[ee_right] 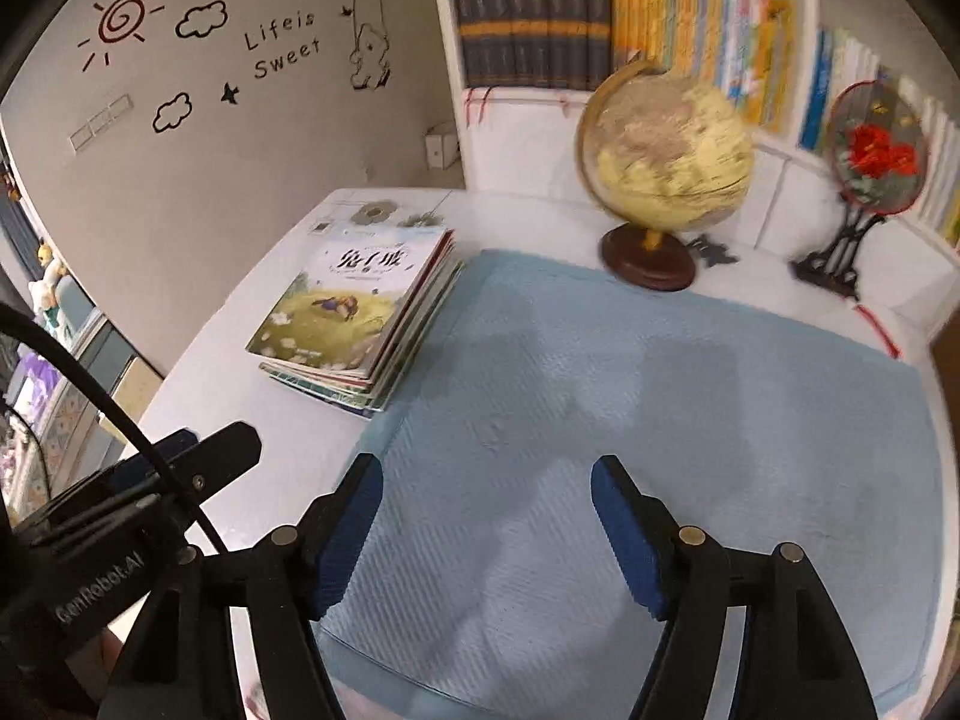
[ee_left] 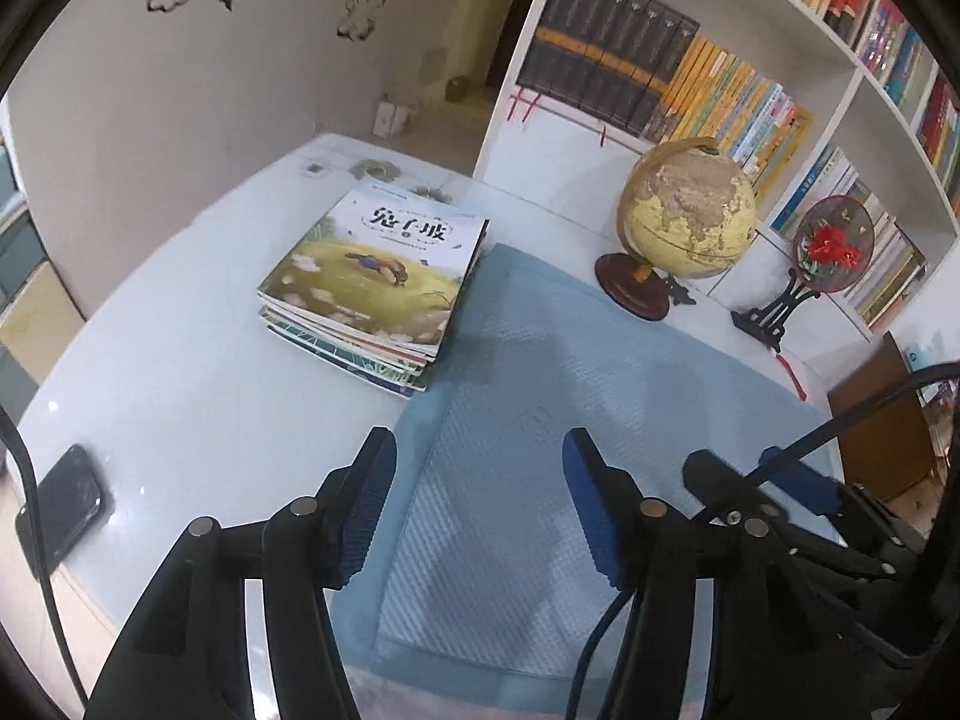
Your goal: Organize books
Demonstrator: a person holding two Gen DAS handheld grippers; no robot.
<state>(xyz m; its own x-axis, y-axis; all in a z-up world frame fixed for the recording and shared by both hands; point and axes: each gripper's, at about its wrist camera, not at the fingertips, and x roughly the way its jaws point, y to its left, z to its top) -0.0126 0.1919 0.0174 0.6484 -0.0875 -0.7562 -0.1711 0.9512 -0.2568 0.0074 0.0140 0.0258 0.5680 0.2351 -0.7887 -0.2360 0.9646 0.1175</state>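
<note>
Hovering spread-fingered, each hand-held gripper (ee_left: pixel 480 450) (ee_right: pixel 486 468) faces bare blue mat (ee_left: pixel 600 396); book stack (ee_left: pixel 372 288) touches its left edge.

Grey wall (ee_right: pixel 198 180) with black stickers (ee_right: pixel 282 42) – white bookshelf (ee_right: pixel 456 120) at its right, white desk (ee_left: pixel 180 396) below, dim doorway (ee_left: pixel 480 18) behind.

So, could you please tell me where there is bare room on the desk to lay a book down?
The blue mat is bare from the book stack across to its right edge, ahead of both open grippers. White desk between stack and phone is free too. The back is crowded: globe, framed fan.
</note>
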